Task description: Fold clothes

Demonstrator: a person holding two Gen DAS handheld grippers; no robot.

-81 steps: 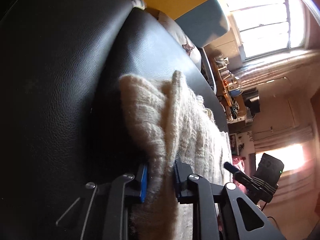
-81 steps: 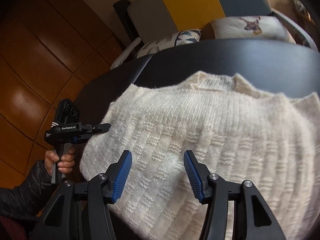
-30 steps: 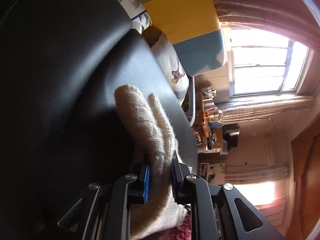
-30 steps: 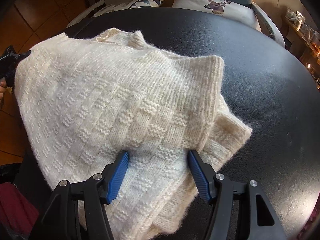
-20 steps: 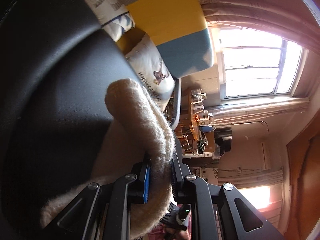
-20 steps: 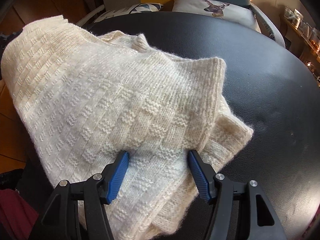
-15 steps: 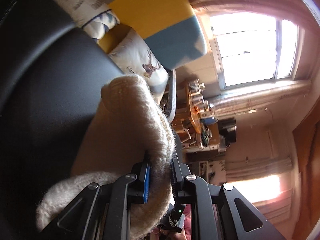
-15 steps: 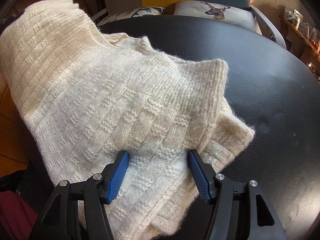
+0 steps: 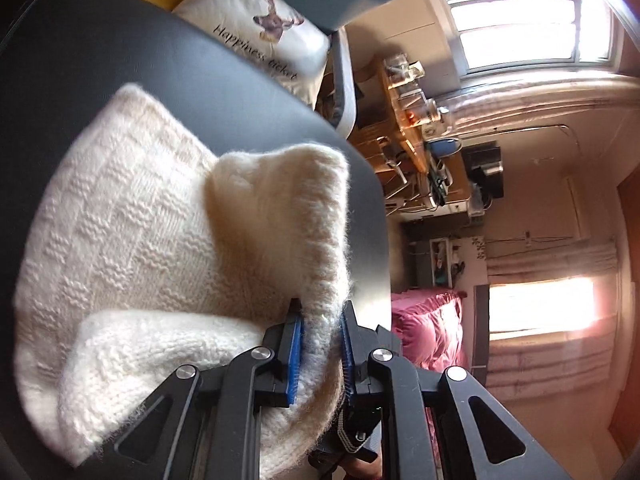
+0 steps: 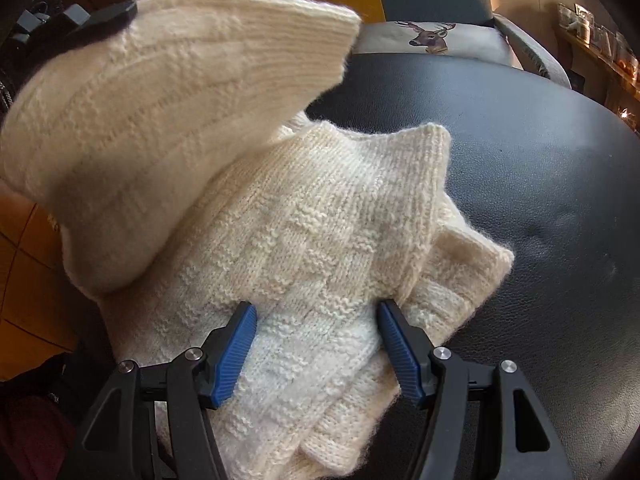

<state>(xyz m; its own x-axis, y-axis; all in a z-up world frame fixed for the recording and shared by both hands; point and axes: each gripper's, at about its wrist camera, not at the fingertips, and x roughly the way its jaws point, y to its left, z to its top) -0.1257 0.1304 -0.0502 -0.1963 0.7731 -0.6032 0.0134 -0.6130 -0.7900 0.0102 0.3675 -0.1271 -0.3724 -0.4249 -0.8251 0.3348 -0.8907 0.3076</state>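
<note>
The right gripper (image 10: 316,344), jaws spread, presses the sweater (image 10: 320,248) flat on the black table (image 10: 540,160). The left gripper (image 9: 320,348), clenched on the ribbed hem (image 9: 324,240), carries it over the body. Best to keep the pinned layers still and lay the flap down square. 0.5 s ago the flap hung further left; now it arches over the middle.

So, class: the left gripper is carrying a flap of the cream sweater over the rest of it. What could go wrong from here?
1. The left gripper pinches only the ribbed edge of the knit sweater; that edge might slip out mid-fold.
2. The right gripper is open over the sweater's lower part and grips nothing, so the pile may drag across the smooth black table.
3. The lifted flap could land bunched, not flat.
</note>
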